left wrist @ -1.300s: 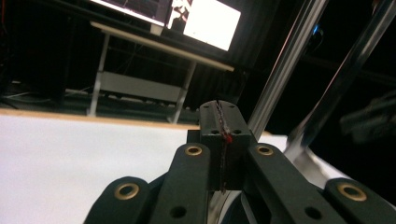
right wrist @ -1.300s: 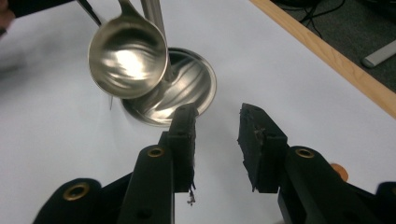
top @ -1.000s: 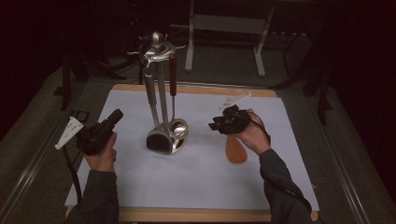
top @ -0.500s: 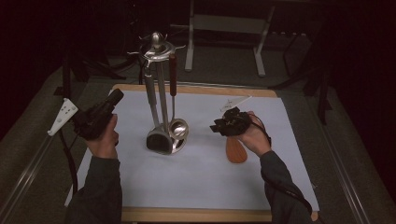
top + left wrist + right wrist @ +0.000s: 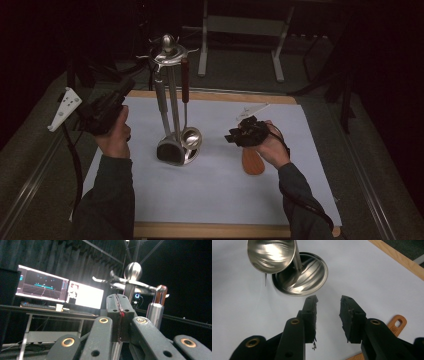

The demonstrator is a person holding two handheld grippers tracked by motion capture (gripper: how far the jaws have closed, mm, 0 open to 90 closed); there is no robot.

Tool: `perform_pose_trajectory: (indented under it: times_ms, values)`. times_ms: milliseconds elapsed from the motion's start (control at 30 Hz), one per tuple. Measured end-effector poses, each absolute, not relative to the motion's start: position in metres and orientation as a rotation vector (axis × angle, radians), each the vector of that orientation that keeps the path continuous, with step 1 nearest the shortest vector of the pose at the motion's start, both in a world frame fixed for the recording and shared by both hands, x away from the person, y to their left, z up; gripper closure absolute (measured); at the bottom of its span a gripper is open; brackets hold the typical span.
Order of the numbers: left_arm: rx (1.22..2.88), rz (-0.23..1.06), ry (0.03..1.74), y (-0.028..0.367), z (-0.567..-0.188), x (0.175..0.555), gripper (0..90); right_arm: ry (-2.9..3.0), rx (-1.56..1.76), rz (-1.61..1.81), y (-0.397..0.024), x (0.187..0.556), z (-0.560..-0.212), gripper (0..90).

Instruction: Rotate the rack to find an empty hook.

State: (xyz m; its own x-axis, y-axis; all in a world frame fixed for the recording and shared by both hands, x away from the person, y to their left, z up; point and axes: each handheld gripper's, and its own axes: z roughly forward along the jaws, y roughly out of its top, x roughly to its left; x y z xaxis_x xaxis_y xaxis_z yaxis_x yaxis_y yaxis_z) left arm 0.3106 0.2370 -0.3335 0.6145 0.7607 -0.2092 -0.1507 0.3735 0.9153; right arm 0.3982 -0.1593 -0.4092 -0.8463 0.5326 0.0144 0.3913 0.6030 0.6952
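Wooden spatula (image 5: 252, 161), flat, rounded blade

A wooden counter (image 5: 215, 97) bears a white sheet (image 5: 210, 195) over most of its top, and on the sheet stand a steel utensil rack (image 5: 172, 150), its round base near the middle, and a wooden spatula (image 5: 252, 162) lying flat to its right.
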Motion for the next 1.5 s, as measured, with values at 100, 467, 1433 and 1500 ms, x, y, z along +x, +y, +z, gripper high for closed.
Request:
perform_pose_trajectory:
  times_ms: [100,467,1433,1500]
  values:
    - [1.02,0.651,0.687,0.235,-0.327,0.312,90.0,2.634,0.771,1.068,-0.161,0.398,-0.411,66.3]
    - [0.98,0.639,0.641,0.227,-0.31,0.322,90.0,2.637,0.785,1.073,-0.163,0.399,-0.417,66.0]
    - [1.013,0.68,0.689,0.223,-0.305,0.345,90.0,2.618,0.832,1.089,-0.173,0.397,-0.426,56.0]
    - [1.013,0.682,0.699,0.224,-0.306,0.347,90.0,2.617,0.835,1.086,-0.174,0.397,-0.426,55.7]
